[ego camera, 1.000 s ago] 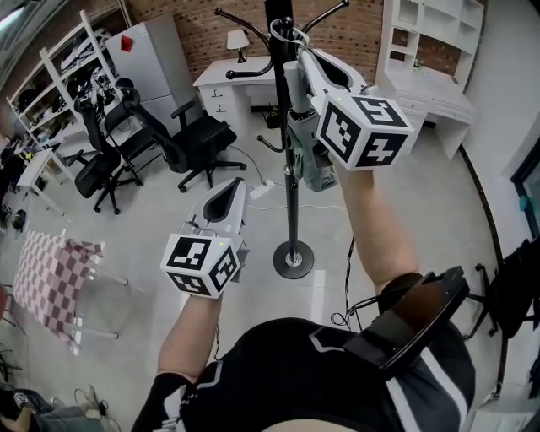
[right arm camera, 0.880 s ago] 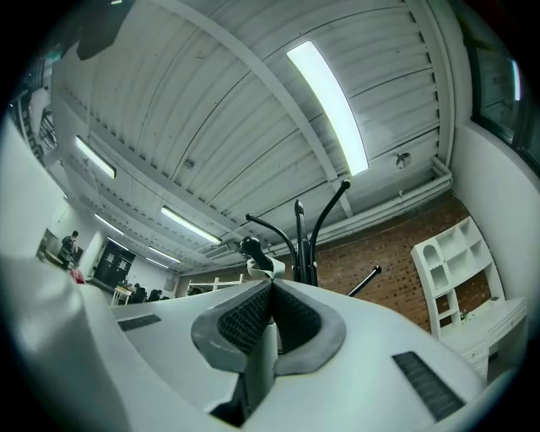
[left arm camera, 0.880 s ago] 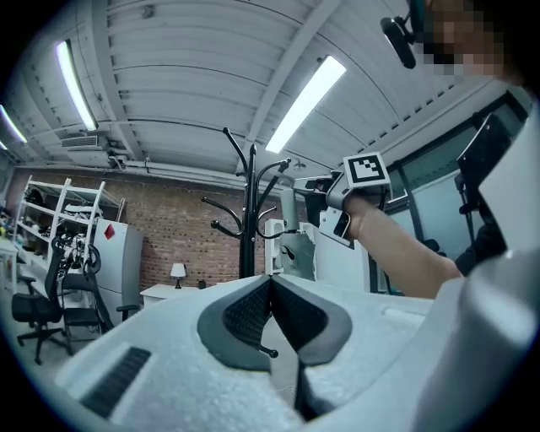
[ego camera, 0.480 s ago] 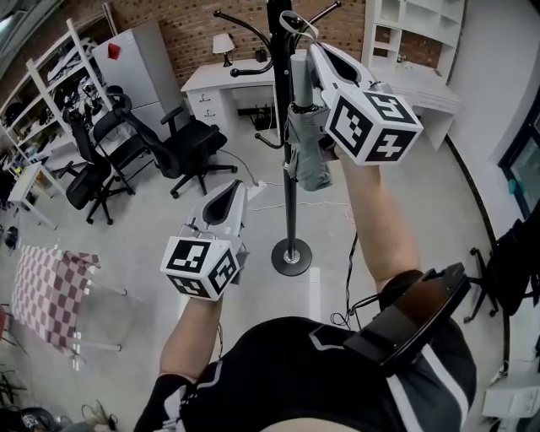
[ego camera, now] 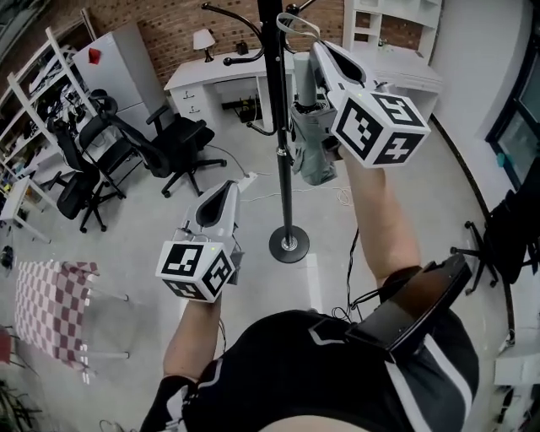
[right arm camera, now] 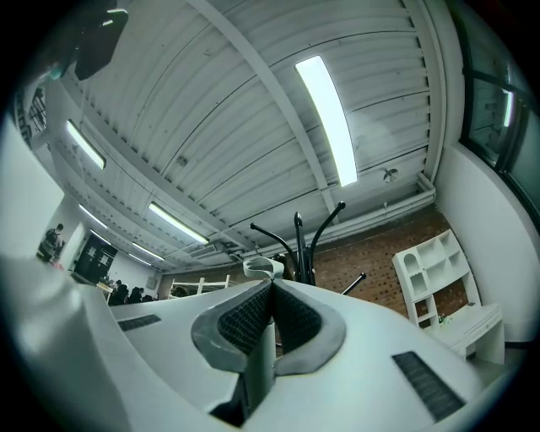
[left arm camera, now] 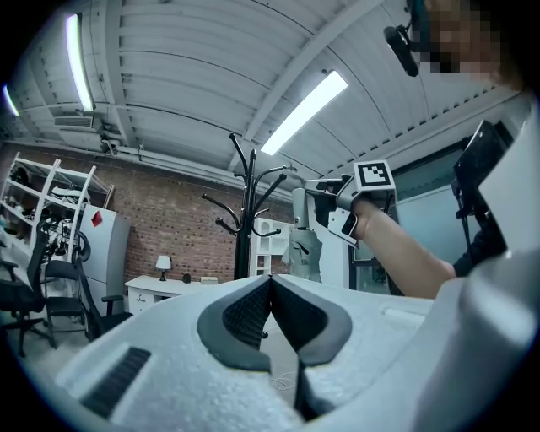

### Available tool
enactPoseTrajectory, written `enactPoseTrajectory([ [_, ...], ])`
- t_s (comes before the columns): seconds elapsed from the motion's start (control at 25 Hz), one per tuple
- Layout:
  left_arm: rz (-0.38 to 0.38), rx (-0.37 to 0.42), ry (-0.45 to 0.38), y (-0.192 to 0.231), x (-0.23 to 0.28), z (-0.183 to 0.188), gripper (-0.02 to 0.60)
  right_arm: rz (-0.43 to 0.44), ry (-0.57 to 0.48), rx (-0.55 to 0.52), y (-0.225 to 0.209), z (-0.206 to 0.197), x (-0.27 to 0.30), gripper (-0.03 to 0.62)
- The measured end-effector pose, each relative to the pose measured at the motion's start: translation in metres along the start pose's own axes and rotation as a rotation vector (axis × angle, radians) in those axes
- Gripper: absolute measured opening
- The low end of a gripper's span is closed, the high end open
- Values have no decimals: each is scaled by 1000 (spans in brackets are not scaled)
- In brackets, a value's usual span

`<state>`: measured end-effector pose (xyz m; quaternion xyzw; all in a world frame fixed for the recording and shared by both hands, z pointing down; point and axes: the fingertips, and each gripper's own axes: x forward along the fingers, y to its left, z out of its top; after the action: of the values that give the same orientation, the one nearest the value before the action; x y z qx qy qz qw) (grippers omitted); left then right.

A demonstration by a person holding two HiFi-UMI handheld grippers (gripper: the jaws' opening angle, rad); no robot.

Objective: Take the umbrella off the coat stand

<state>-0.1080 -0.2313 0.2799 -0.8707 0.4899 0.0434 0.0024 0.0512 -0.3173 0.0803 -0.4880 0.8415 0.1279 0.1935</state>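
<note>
A black coat stand [ego camera: 281,126] rises from its round base on the floor. To its right hangs a folded grey umbrella [ego camera: 309,145], with my right gripper [ego camera: 314,63] shut on the handle. The white strap loop [ego camera: 297,24] stands above the jaws, beside the pole and apart from the hooks. In the right gripper view the handle [right arm camera: 256,371] runs between the right gripper's [right arm camera: 270,291] pads, with the loop [right arm camera: 261,267] left of the stand [right arm camera: 299,245]. My left gripper [ego camera: 226,192] is held low, left of the stand, shut and empty; its jaws meet in the left gripper view [left arm camera: 270,283].
Black office chairs [ego camera: 181,139] stand at the left. A white desk with a lamp [ego camera: 211,72] is against the brick wall and white shelving [ego camera: 392,34] at the right. A checked cloth [ego camera: 51,304] lies low left. A cable [ego camera: 342,198] trails across the floor past the stand.
The umbrella and my right gripper have drawn away from the pole to the right; the strap loop now stands apart from it. My left gripper shifted slightly.
</note>
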Motion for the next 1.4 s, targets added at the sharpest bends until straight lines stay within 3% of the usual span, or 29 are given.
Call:
enactPoseTrajectory([
  [0.56, -111, -25, 26, -22, -16, -14, 6, -30, 122, -10, 24, -36, -64, 9],
  [1.08, -89, -52, 20, -3, -38, -27, 6, -32, 226, -1, 52, -84, -96, 9],
  [1.4, -82, -30, 14, -5, -47, -34, 6, -42, 258, 28, 60, -108, -116, 9],
])
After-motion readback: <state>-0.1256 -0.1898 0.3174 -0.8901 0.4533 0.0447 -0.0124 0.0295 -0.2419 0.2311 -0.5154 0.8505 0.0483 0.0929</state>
